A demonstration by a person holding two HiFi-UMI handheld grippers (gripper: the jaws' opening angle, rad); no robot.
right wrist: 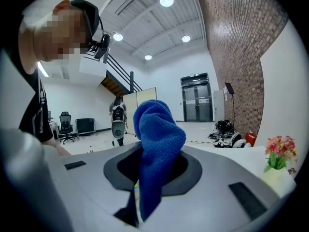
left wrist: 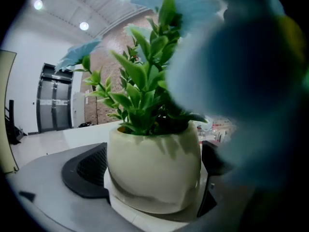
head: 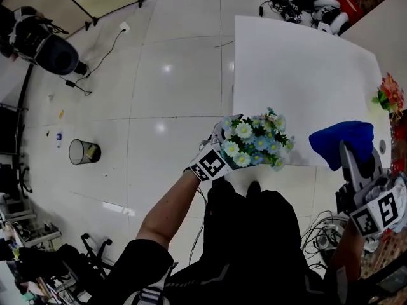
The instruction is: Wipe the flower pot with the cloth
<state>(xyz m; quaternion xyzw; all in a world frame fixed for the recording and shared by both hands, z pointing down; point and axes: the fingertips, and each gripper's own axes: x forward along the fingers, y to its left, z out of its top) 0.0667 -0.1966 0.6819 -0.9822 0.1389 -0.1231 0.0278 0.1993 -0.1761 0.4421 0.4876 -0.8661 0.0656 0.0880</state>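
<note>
Grips the flower pot [left wrist: 145, 153] in the left claw [left wrist: 150, 178], one jaw pressed on each side of the cream, rounded body. Holds it upright, green leaves [left wrist: 140, 88] rising straight out of the top. Carries white and blue blossoms [head: 257, 140] above those, which hide the pot itself from the head view. Sits at the near left corner of the white desk [head: 299, 68], blossoms overlapping the desk edge. Cannot tell whether the pot base rests on the desk or hangs just above it.

Pinches the blue cloth [right wrist: 157, 144] in the right claw [right wrist: 145, 178], jaws closed on the lower part. Leaves the rest bunched up and standing out past the jaw tips. Puts the cloth over the near right part of the desk in the head view. Keeps a clear gap to the blossoms: cloth and pot apart, no contact.

Shows a second small pot with red and pink flowers [head: 389, 94] at the desk's right edge, well apart from both claws. Shows a mesh wastebasket [head: 84, 151] on the tiled floor to the left, and a pile of cables and gear [head: 305, 5] on the floor beyond the desk's far edge.
</note>
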